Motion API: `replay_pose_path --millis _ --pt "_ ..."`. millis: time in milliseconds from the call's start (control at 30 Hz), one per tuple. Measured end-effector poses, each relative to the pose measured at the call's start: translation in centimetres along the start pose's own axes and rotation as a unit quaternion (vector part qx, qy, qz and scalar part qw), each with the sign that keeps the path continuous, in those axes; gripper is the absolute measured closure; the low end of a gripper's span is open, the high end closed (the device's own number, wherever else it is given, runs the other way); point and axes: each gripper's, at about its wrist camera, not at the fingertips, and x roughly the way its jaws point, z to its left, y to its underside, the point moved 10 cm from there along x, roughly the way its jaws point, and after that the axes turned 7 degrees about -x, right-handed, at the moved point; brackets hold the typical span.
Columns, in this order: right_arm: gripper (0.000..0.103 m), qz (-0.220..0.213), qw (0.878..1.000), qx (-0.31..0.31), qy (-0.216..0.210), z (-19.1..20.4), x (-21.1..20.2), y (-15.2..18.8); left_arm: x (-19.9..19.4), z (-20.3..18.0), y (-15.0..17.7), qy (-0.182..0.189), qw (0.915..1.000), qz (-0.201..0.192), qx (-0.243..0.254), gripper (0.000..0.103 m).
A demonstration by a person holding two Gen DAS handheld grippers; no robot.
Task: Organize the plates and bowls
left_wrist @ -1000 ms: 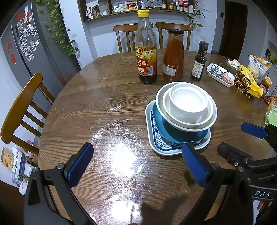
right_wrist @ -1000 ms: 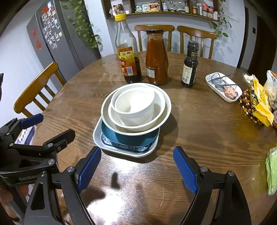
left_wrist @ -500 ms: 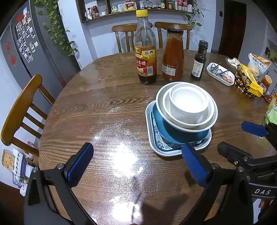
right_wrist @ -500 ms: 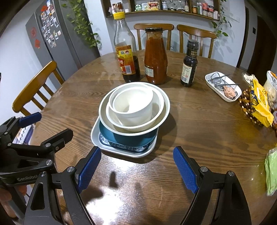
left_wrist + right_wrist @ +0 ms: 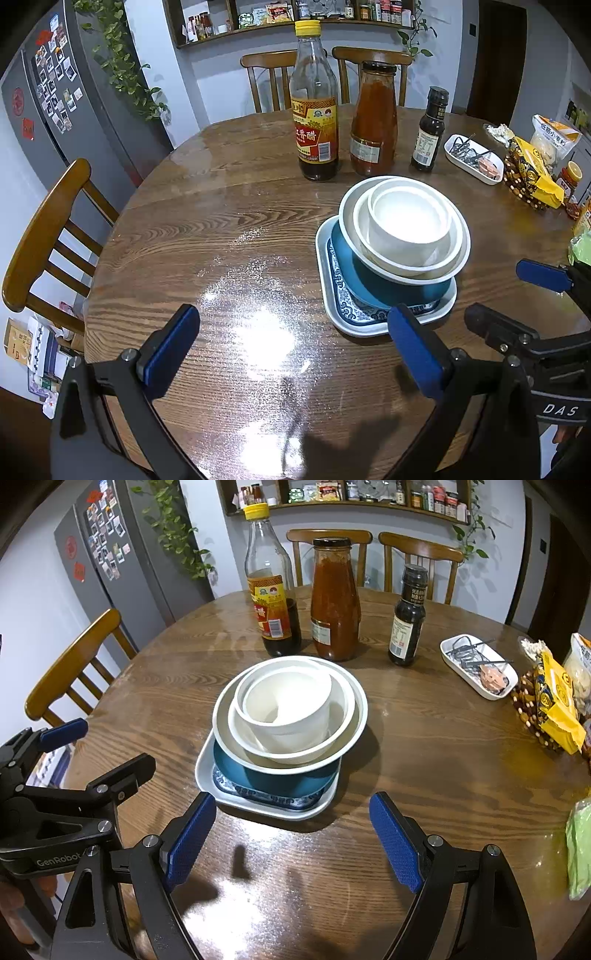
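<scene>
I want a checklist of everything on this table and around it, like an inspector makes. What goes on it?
Surface: round wooden table, glossy, with glare near the grippers.
Job's things: small white bowl nested in two wider white bowls, on a blue plate, on a rectangular tray.
Clutter: vinegar bottle, sauce jar, dark bottle, small white dish, snack bags.
Grippers: left gripper and right gripper open, holding nothing, short of the stack.
Cables: nothing seen.
Surroundings: wooden chairs, fridge, wall shelf.
</scene>
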Motion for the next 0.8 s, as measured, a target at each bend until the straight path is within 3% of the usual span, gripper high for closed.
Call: replay_pose_path --millis 800 --pt "0.018 0.002 1.0 0.0 0.001 0.05 0.43 -0.21 0.55 -0.16 -0.18 0.0 1.0 -0.001 0.002 0.001"
